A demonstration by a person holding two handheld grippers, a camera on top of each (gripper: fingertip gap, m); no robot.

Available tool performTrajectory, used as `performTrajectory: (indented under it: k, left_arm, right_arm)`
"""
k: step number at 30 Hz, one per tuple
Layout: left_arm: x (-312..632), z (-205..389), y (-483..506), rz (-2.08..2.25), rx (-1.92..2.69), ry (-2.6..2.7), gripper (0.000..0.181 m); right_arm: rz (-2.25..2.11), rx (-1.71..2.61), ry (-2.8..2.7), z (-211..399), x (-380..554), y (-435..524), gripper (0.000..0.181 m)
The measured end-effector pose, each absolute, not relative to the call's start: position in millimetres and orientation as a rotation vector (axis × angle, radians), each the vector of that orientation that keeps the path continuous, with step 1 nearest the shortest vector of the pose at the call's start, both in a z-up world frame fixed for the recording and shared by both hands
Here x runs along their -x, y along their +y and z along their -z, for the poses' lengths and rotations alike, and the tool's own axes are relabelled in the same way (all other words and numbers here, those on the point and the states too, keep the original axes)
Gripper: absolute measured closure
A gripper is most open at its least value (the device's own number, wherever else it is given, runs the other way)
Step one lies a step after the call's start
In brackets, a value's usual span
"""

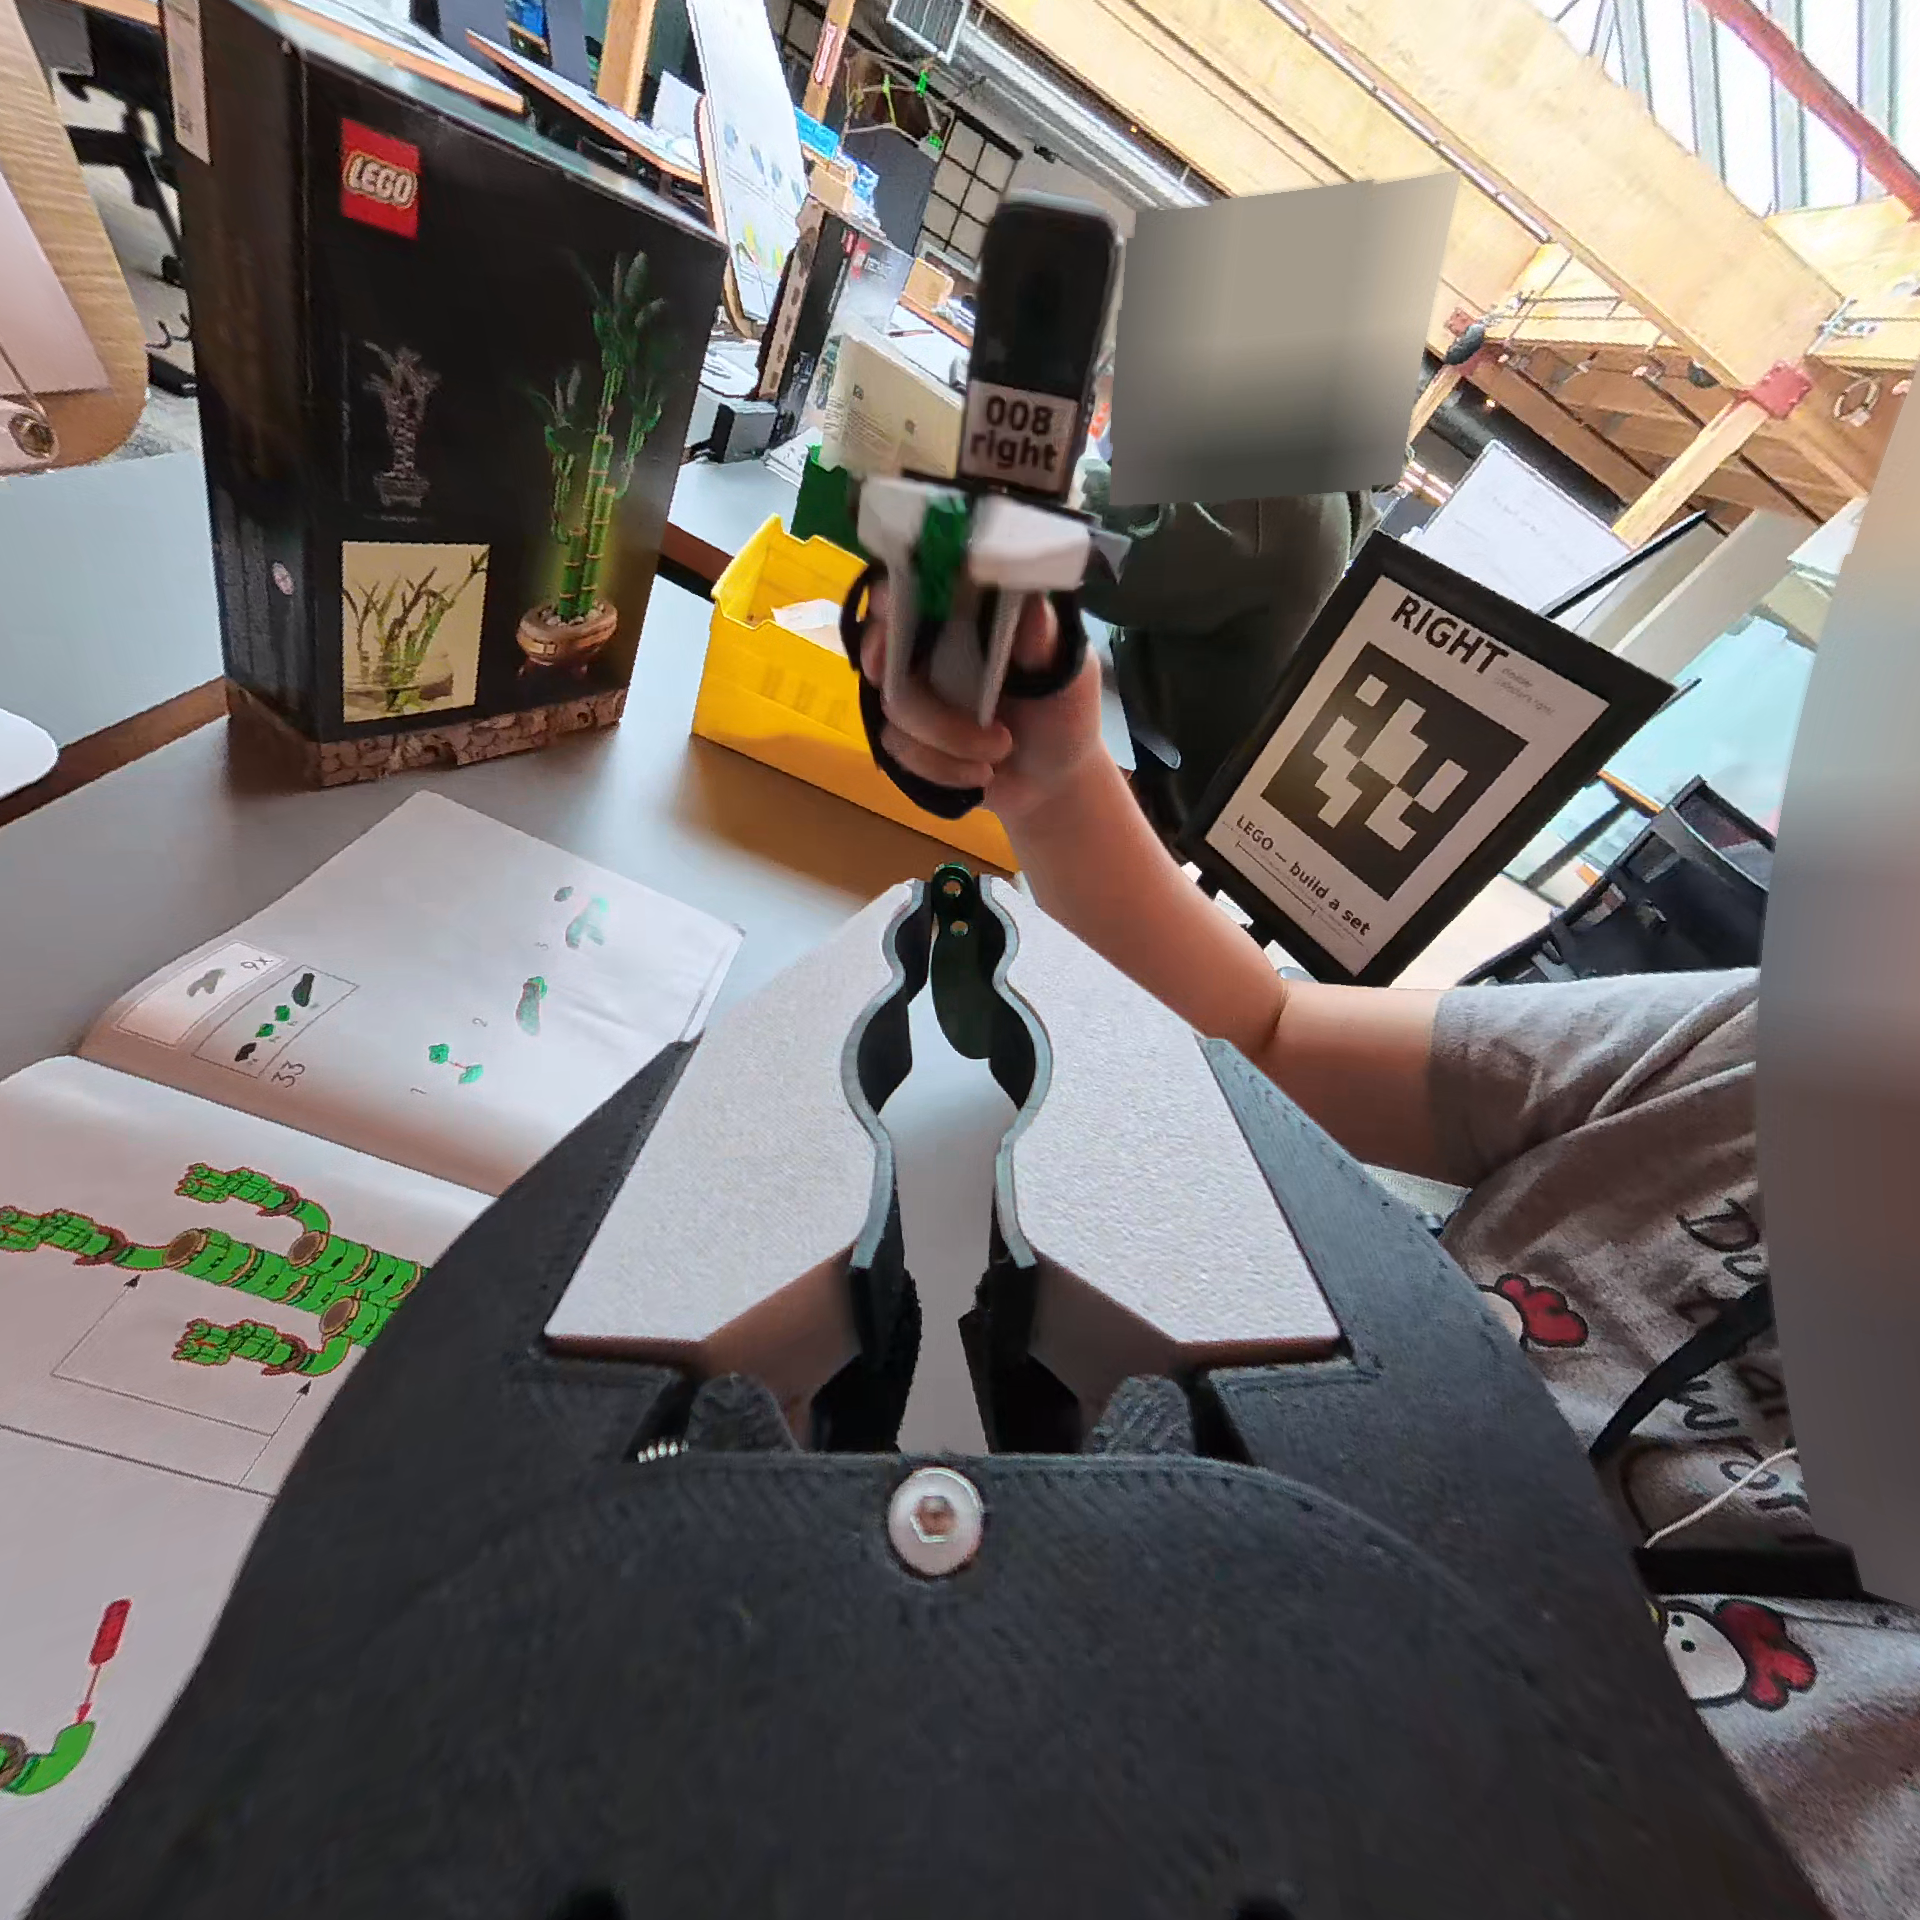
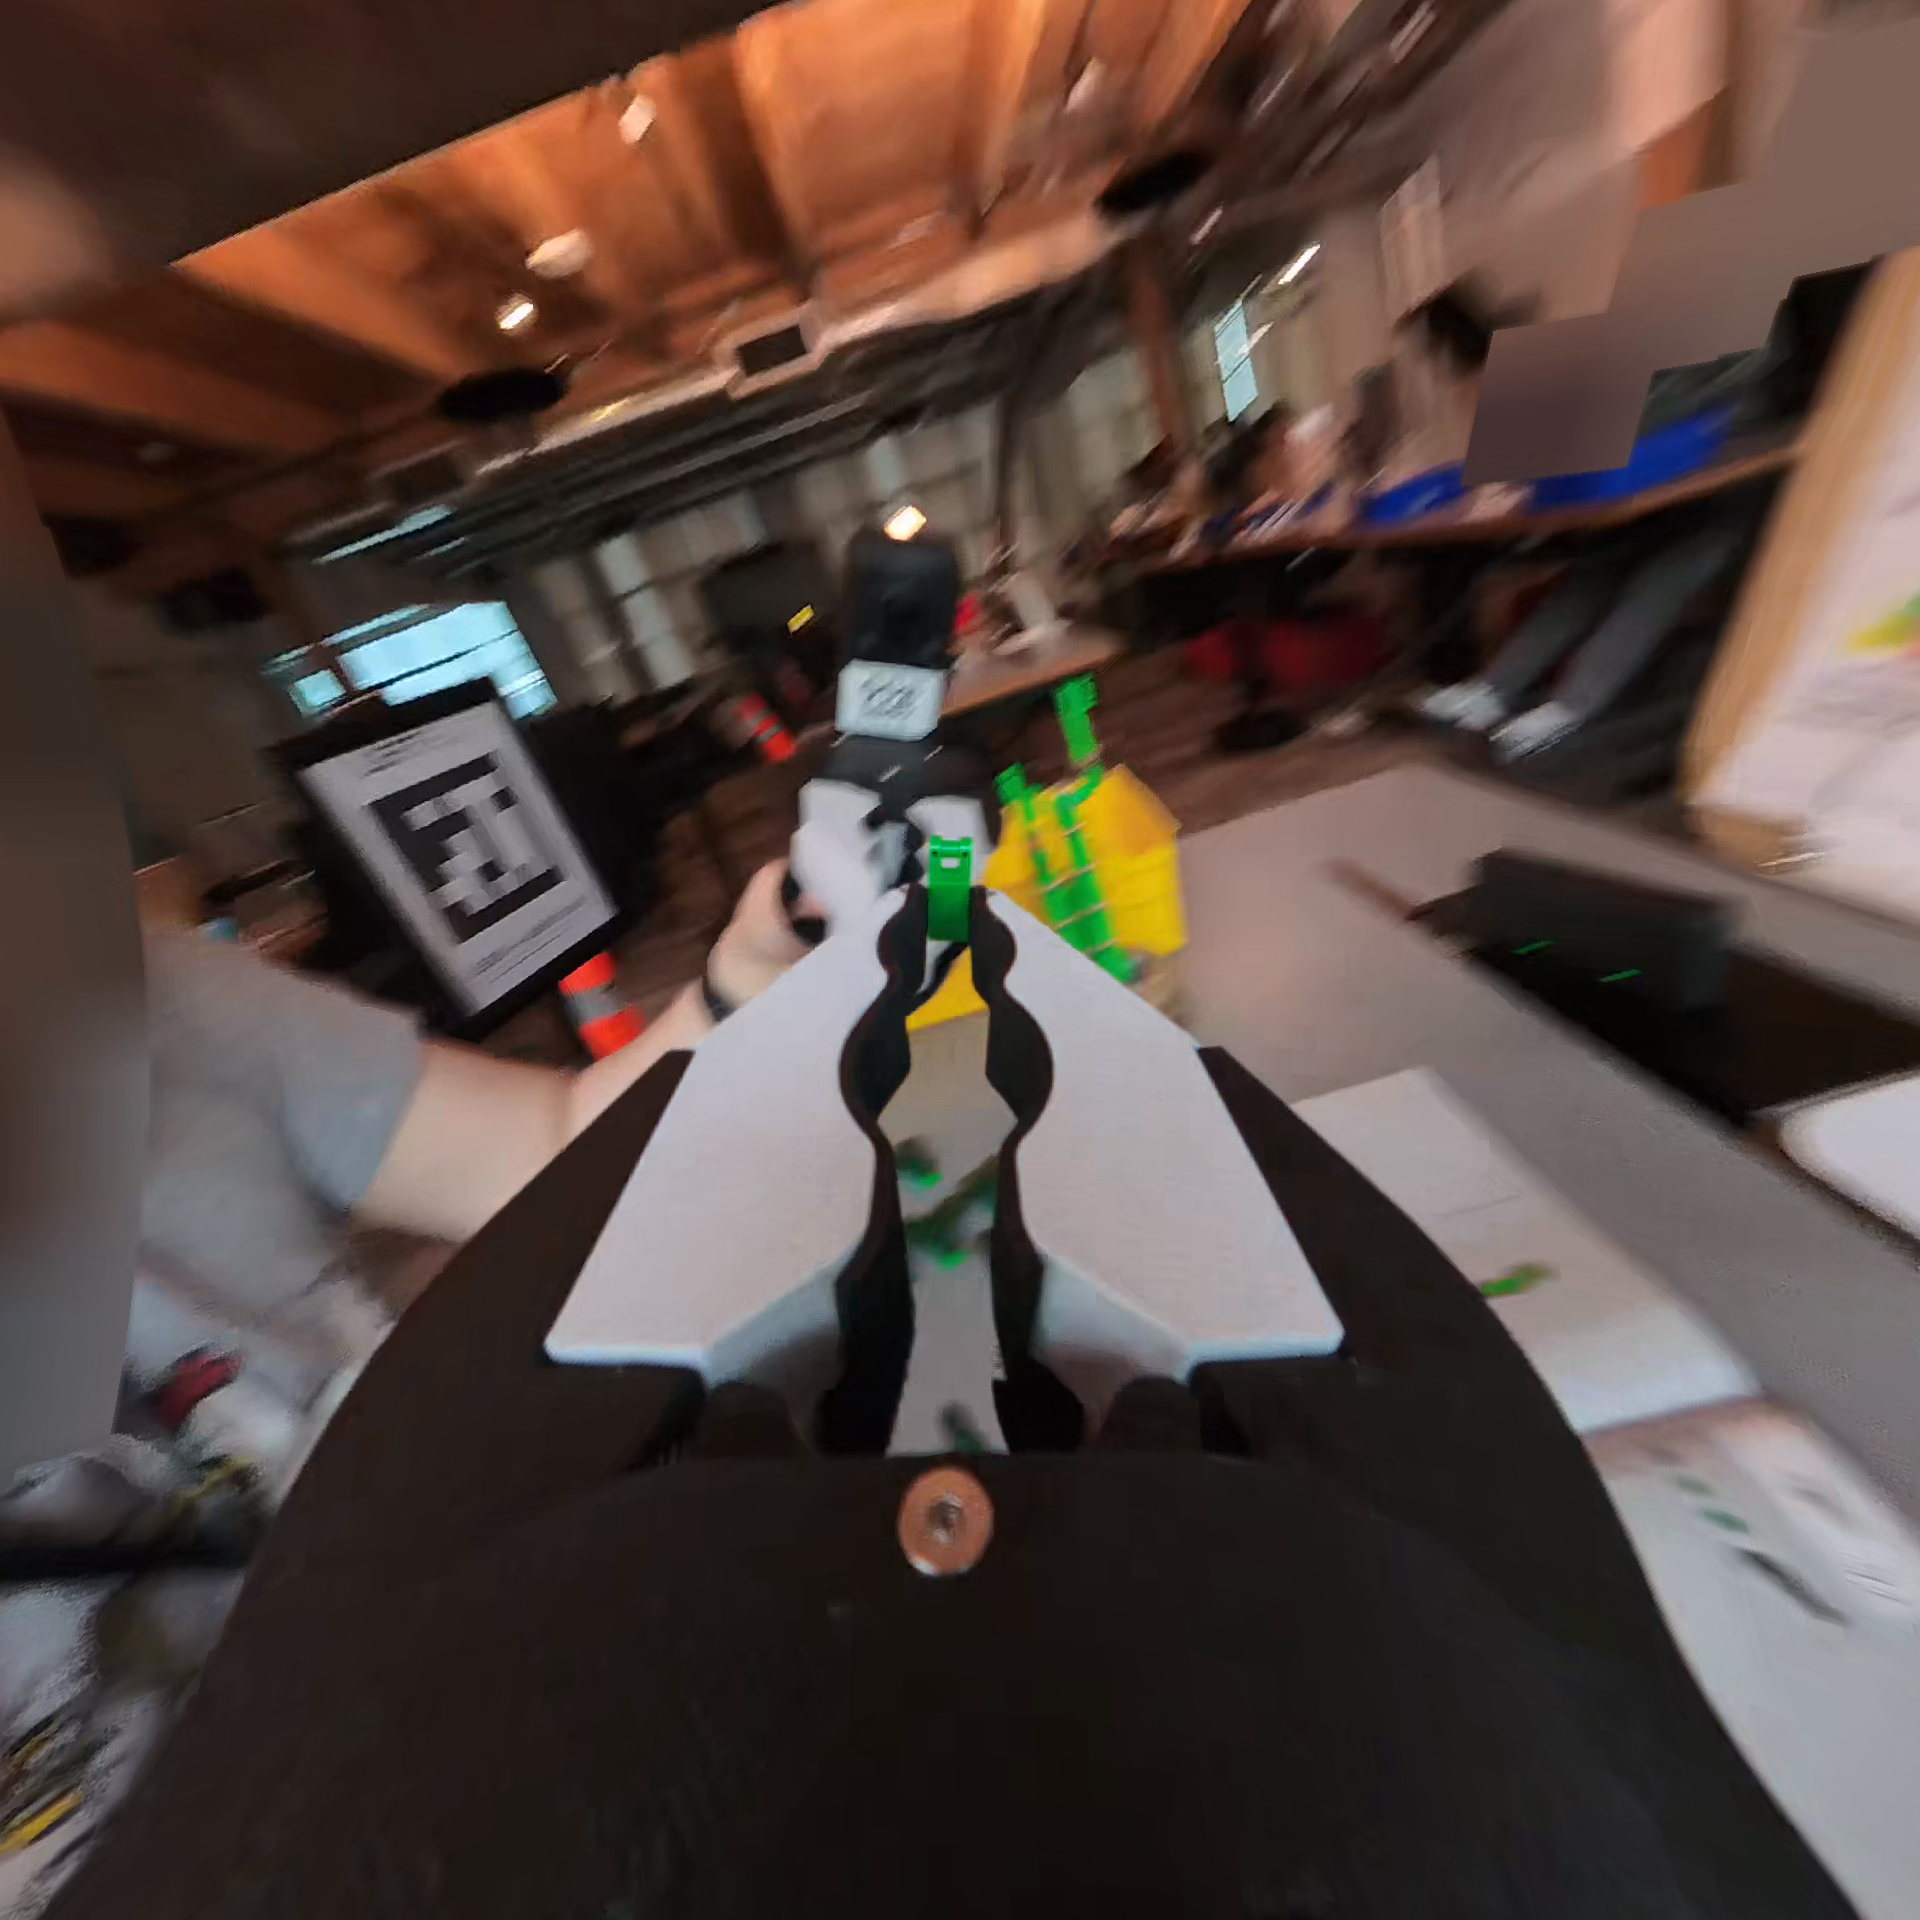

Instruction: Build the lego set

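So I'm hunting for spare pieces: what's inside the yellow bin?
Inside the yellow bin, something pale shows at the top. The right gripper and hand cover the rest, so pieces can't be confirmed.

Left wrist view: looks along its own jaws, above the worktop (image 1: pixel 125 623), facing the right gripper (image 1: pixel 961 592) close ahead. Right wrist view: blurred, faces back at the left gripper (image 2: pixel 883 831). Both share the yellow bin (image 1: pixel 769 665) (image 2: pixel 1127 883).
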State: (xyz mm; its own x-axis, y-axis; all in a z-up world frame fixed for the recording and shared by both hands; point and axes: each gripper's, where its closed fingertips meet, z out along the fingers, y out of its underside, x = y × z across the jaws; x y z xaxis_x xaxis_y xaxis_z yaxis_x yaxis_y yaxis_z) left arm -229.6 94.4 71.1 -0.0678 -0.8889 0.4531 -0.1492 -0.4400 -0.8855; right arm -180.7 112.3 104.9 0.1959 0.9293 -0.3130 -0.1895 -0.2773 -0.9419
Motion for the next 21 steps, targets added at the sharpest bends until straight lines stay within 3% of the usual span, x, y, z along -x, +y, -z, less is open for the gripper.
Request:
performTrajectory:
  k: [7,21]
  left_arm:
    - [232,-93,80,1.594,1.48,1.143,0.176]
    - [233,-106,78,1.617,1.404,1.106,0.176]
  right_arm:
    - [-1.485,1.435,-0.925,-102,232,75,0.176]
    - [-1.493,1.466,-0.812,-106,238,83,0.176]
